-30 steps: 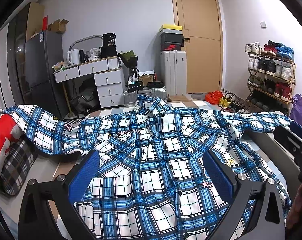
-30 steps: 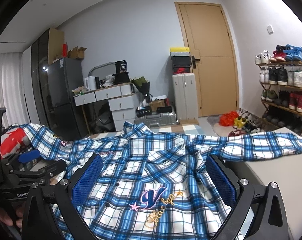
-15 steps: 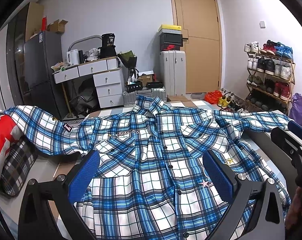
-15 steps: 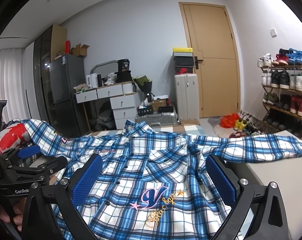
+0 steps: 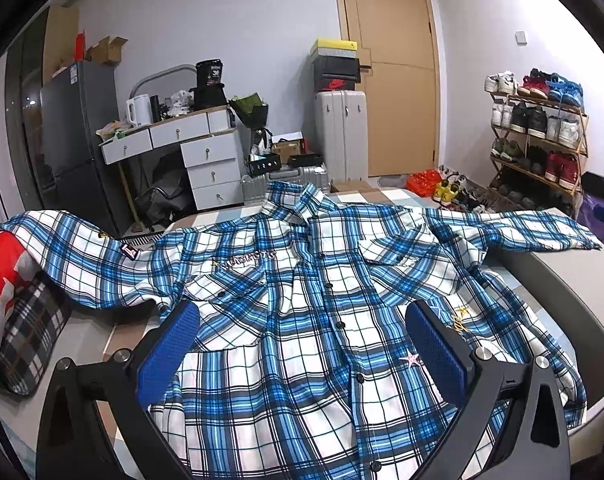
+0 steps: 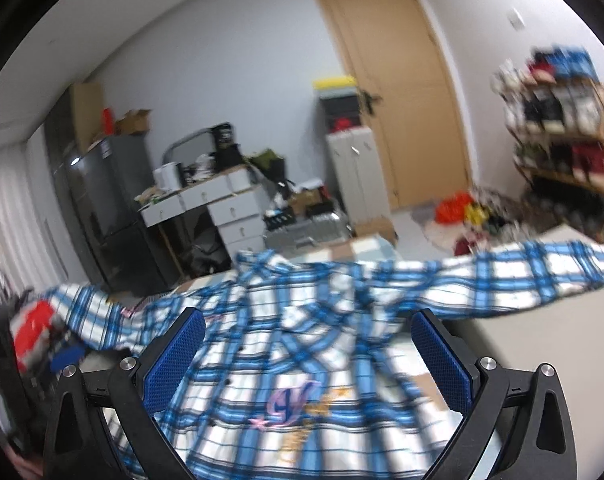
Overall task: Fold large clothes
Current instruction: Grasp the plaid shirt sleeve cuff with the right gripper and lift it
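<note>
A large blue and white plaid shirt [image 5: 302, 300] lies spread face up on a bed, buttoned, collar at the far side, both sleeves stretched outward. My left gripper [image 5: 302, 344] is open and empty, above the shirt's lower front. My right gripper [image 6: 308, 356] is open and empty, above the shirt [image 6: 302, 344] near its embroidered "Y" logo [image 6: 290, 404]. The right wrist view is blurred by motion. The right sleeve [image 6: 522, 276] reaches across the grey bed surface.
A red and checked pillow [image 5: 10, 304] lies at the bed's left under the left sleeve. Beyond the bed stand a white drawer desk [image 5: 190, 152], a dark fridge [image 5: 78, 140], a suitcase [image 5: 342, 128], a wooden door [image 5: 394, 68] and a shoe rack [image 5: 538, 136].
The right gripper has swung up and tilted, blurring its view. It has left the left wrist view's right edge. The left gripper has barely moved. The shirt lies as before.
</note>
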Available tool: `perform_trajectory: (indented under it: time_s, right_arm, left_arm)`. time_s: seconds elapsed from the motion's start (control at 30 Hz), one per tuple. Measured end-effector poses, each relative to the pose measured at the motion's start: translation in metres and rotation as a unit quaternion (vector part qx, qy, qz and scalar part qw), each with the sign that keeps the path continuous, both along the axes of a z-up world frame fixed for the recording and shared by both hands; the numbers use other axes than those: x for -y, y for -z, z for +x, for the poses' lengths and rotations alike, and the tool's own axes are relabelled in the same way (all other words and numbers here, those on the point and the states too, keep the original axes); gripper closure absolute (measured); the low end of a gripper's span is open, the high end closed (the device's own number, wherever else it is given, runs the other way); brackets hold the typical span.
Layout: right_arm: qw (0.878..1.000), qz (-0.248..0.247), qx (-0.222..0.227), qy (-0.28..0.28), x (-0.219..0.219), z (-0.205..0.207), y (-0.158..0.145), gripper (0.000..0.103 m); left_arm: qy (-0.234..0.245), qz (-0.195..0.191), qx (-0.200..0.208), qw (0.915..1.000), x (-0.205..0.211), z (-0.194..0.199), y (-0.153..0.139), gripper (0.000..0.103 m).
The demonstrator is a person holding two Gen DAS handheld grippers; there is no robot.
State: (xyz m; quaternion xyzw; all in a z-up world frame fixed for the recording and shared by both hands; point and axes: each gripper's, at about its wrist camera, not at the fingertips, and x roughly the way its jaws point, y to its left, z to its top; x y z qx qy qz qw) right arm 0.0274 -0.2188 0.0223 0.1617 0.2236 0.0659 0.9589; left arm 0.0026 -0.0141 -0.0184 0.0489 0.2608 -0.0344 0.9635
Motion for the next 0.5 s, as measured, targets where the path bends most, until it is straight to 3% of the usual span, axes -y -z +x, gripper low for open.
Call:
perform_trajectory:
  time_s: [0.1, 0.17, 0.23, 0.3, 0.4, 0.5]
  right_arm:
    - [0.997, 0.004, -0.063, 0.038, 0.067, 0.022, 0.003, 0.000]
    - [0.989, 0.013, -0.118, 0.092, 0.132, 0.040, 0.016, 0.000]
    - [0.974, 0.050, -0.176, 0.134, 0.189, 0.054, 0.036, 0.000]
    - [0.947, 0.132, -0.228, 0.183, 0.257, 0.063, 0.065, 0.000]
    - [0.923, 0.231, -0.232, 0.202, 0.312, 0.064, 0.092, 0.000]
    - [0.909, 0.271, -0.229, 0.220, 0.334, 0.065, 0.104, 0.001]
  left_arm:
    - [0.006, 0.009, -0.004, 0.9999, 0.005, 0.000, 0.003, 0.002]
    - [0.012, 0.016, -0.007, 0.9998, 0.008, 0.000, 0.005, 0.002]
    - [0.017, 0.031, -0.010, 0.9993, 0.015, 0.002, 0.009, 0.002]
    - [0.020, 0.044, -0.013, 0.9988, 0.019, 0.005, 0.012, 0.002]
    - [0.020, 0.054, -0.021, 0.9981, 0.021, 0.010, 0.016, 0.002]
    - [0.020, 0.056, -0.030, 0.9978, 0.021, 0.014, 0.019, 0.002]
